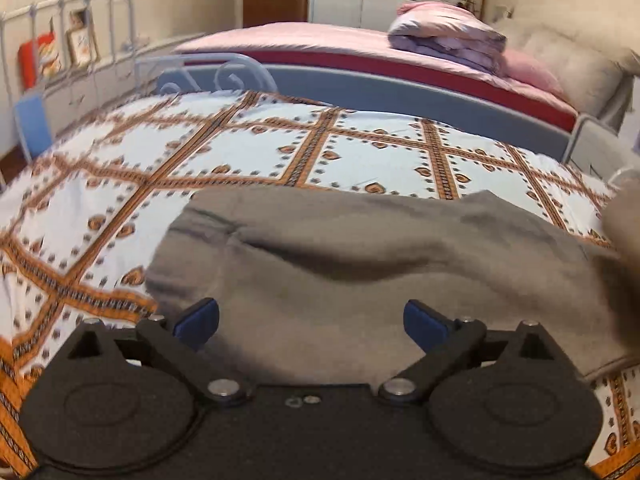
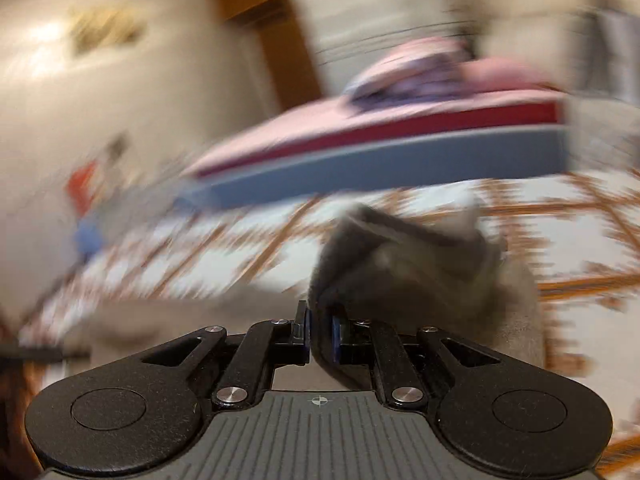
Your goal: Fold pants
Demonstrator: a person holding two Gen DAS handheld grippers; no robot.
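right gripper [image 2: 320, 334] is pinched nearly closed on a thick fold of the grey pants [image 2: 420, 268], the cloth squeezed between its blue pads [image 2: 335, 334] and bunching up just beyond them into a rumpled mass with a darker band across its top. left gripper [image 1: 311, 320] stands wide apart with nothing between its blue pads [image 1: 198, 317]; the pants [image 1: 360, 264] lie flat under and ahead of it, filling the gap between the two fingers without either pad pressing on them.

only the left wrist view is sharp enough to show how the garment sits: spread as a broad grey slab with a few soft creases on the patterned bedspread [image 1: 224, 148], white with orange bands, its far edge running across the middle of the bed. at the right rim of that view a blurred grey shape rises off the bed, too smeared to tell what it is. beyond the bedspread that view also shows a second bed with a pink cover [image 1: 304, 38], a folded quilt [image 1: 448, 34] on it and a white metal rail [image 1: 68, 12] on the left.

the right wrist view is heavily streaked and tilted, so the pink bed [image 2: 400, 100] slants across it, but it alone shows the actual grip on the cloth.
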